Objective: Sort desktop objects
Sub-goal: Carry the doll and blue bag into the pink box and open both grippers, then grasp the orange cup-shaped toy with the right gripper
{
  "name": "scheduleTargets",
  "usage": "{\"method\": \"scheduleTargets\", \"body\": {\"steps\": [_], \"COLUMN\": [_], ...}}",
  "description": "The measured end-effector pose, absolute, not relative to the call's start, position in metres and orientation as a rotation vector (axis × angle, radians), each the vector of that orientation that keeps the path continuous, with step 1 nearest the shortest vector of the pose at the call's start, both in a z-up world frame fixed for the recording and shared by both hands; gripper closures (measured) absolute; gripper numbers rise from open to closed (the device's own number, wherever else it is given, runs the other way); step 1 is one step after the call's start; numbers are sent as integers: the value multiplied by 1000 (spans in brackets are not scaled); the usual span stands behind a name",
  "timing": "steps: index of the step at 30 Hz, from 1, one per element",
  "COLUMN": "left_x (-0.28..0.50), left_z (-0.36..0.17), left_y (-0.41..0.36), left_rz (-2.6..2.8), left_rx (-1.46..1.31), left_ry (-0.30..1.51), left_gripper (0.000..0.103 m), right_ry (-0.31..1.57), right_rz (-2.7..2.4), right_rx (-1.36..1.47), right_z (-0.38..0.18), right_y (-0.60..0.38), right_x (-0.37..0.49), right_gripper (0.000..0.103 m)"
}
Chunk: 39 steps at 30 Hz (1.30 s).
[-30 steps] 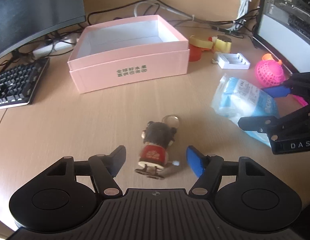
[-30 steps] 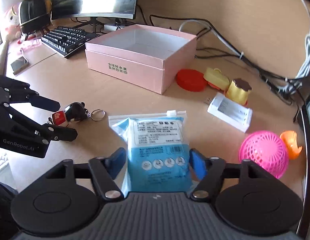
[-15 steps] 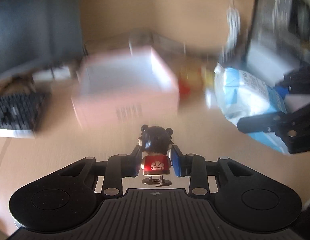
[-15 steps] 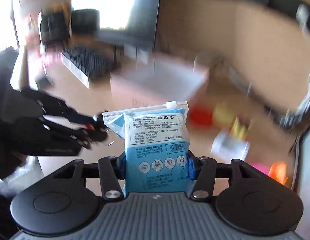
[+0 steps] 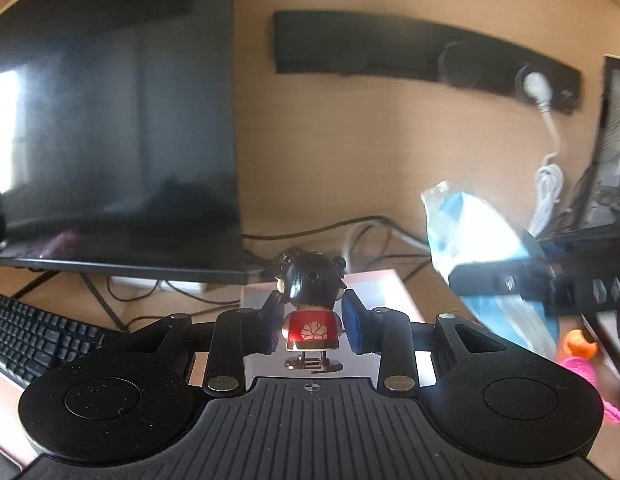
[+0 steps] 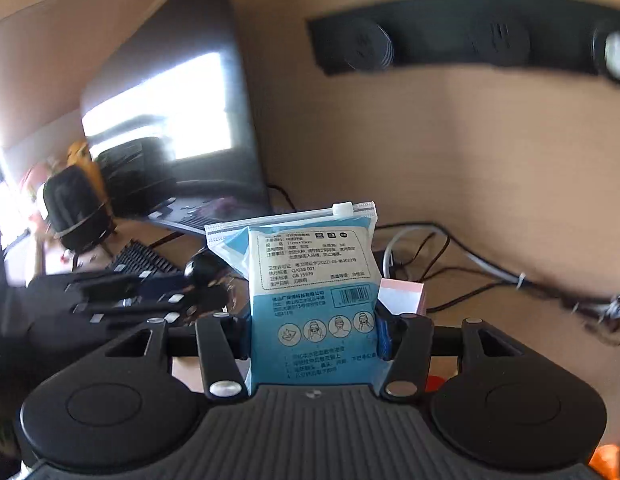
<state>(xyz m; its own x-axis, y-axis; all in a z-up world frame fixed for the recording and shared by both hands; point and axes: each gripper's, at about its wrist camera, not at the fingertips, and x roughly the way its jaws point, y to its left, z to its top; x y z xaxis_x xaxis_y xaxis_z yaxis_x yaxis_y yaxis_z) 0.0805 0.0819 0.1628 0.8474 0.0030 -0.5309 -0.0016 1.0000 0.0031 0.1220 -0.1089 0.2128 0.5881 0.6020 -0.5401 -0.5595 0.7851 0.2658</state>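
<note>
Lifted off desk — left jaws grip figurine (image 5: 312, 312) | right jaws grip mask pack (image 6: 314, 280)

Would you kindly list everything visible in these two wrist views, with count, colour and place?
doll figurine: 1, black hair and red body, held off the desk in the left tool
mask pack: 1, blue and white, zip-top, held upright in the right tool
box: 1, pink, white inside, on the desk behind the figurine
monitor: 1, black, back left
keyboard: 1, black, left on the desk
socket strip: 1, black, on the wall
cables: several, white and black, behind the box
mesh ball: 1, pink, far right
left tool: 1, black with blue pads, shut on the figurine
right tool: 1, black with blue pads, shut on the pack
</note>
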Motion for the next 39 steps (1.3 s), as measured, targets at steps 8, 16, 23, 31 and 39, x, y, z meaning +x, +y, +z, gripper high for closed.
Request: {"method": "scheduleTargets", "body": {"steps": [8,16,23,31,39], "left_x": [113,40,-9,-27,-40], "left_z": [127,100,67,66,54], "left_y": [112,78,22,3,3], "left_rz": [6,-70,-178,-164,-131], "left_rx": [-103,-29,41,60,34], "left_ry": [612,631,720,755,827], "left_gripper": [32,4,2,2,1], "right_ry": [720,544,665,673,769], "right_rz": [653,405,336,188,281], "right_rx": [191,-49,-306,-359,-57], "right_z": [193,189,120,77,70], "right_y": [-92,-163,-219,-234,-245], "right_x": [179,104,14,1,53], "right_gripper": [29,15,5,31,24]}}
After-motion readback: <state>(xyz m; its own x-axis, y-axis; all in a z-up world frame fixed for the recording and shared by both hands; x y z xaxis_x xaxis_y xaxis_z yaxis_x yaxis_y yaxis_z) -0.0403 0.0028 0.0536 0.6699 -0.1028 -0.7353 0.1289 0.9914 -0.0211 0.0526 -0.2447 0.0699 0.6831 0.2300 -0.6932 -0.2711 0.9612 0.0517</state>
